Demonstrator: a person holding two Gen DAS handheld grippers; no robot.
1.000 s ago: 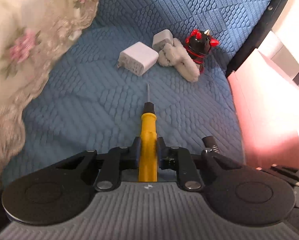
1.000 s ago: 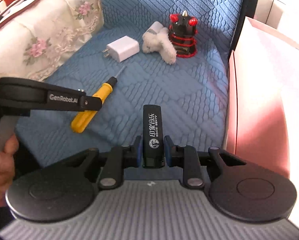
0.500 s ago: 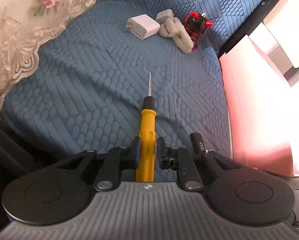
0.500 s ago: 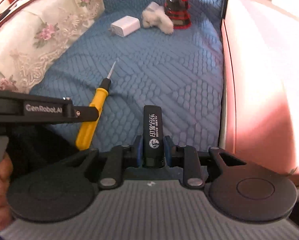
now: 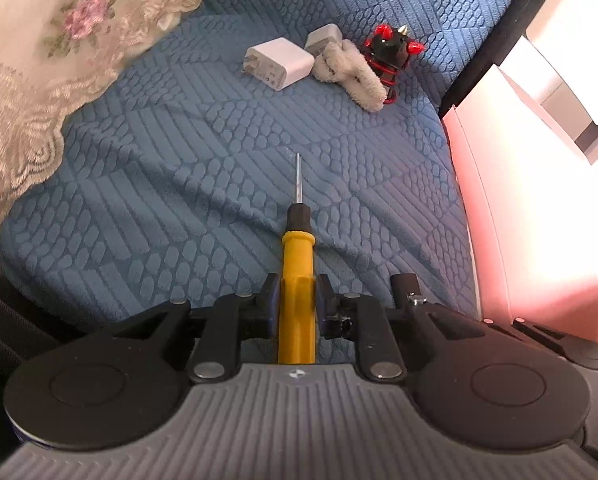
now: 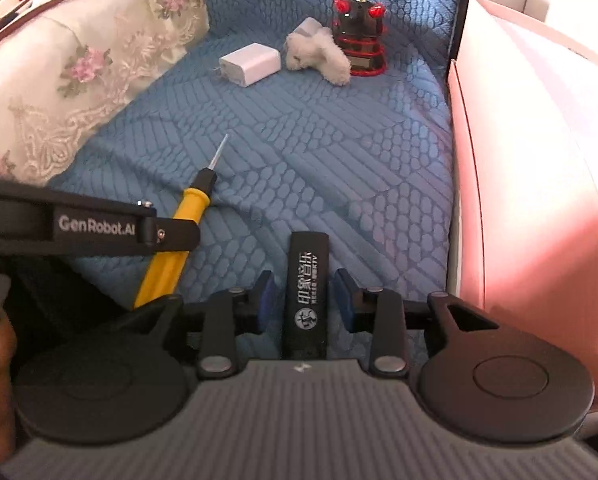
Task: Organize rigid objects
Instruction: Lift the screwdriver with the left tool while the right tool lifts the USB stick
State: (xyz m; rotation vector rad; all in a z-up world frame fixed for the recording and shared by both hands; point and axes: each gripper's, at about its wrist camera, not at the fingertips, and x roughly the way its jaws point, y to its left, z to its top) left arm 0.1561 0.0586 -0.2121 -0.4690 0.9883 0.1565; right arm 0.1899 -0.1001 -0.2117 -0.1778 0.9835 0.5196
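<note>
A yellow-handled screwdriver [image 5: 297,248] points forward over the blue quilted cushion [image 5: 179,184], and my left gripper [image 5: 297,292] is shut on its handle. From the right wrist view the same screwdriver [image 6: 191,204] slants at the left, under a left finger [image 6: 171,236]. My right gripper [image 6: 305,292] has its jaws opening. A black stick with white print [image 6: 305,268] lies between them, with a gap on each side of it, so the blue pads [image 6: 345,296] do not press on it.
At the cushion's far end sit a white charger [image 6: 251,63], a smaller white plug [image 5: 323,36], a white fluffy piece [image 6: 319,54] and a black-and-red figure [image 6: 359,40]. A pink box [image 6: 531,200] walls the right side. A lace floral pillow [image 6: 79,64] lies left.
Both grippers drew back from the far objects toward the near end of the cushion. The right jaws parted from the black stick. The left jaws kept hold of the screwdriver.
</note>
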